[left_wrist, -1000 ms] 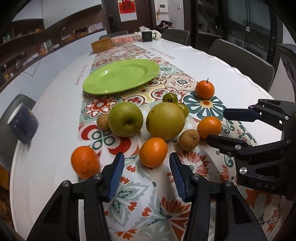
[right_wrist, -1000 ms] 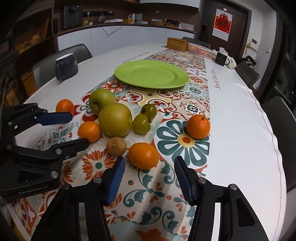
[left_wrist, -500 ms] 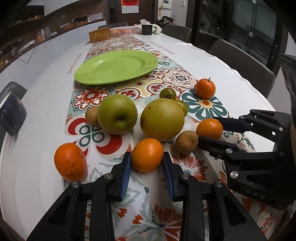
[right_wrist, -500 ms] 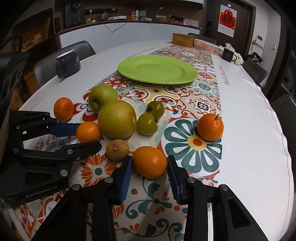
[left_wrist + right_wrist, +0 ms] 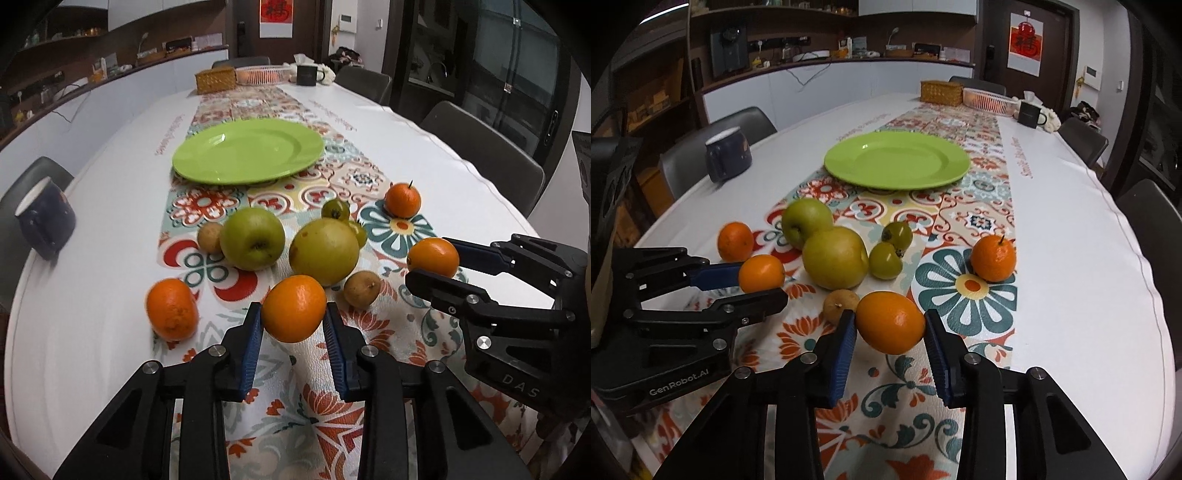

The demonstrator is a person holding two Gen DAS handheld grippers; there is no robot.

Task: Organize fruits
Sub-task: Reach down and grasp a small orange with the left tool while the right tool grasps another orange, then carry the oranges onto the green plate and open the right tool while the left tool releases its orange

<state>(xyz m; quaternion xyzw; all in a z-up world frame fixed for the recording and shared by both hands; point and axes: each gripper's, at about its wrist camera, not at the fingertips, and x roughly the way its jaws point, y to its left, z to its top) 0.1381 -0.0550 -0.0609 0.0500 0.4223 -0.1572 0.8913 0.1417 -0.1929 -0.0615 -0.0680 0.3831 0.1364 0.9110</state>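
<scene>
On your far left a dark blue mug [image 5: 46, 218] stands at the table's edge, well apart from the fruit. Next comes a loose orange [image 5: 171, 308] on the white cloth, just beside your left gripper [image 5: 294, 325]. That gripper is clenched on a second orange [image 5: 294, 313]: the fruit sits right between the blue pads [image 5: 253, 343], both pressed to its sides, near their tips and seemingly lifted a little off the patterned runner [image 5: 295, 406]. Behind it lie a small brown fruit [image 5: 209, 237], a green apple [image 5: 253, 238], a large yellow-green pear [image 5: 324, 251] and another small brown fruit [image 5: 362, 288], with two small green fruits behind the pear. The green plate [image 5: 247, 151] sits farther back on the runner, with no fruit on it.

Moving right, your right gripper [image 5: 890, 332] grasps its own orange [image 5: 890, 321]; this one also rests between the pads [image 5: 936, 354], touched on both sides close to the fingertips. In the left wrist view the same gripper [image 5: 436, 264] shows from the side, orange at its tip. Farthest right, a stemmed tangerine [image 5: 993, 258] sits alone on the big flower print.
</scene>
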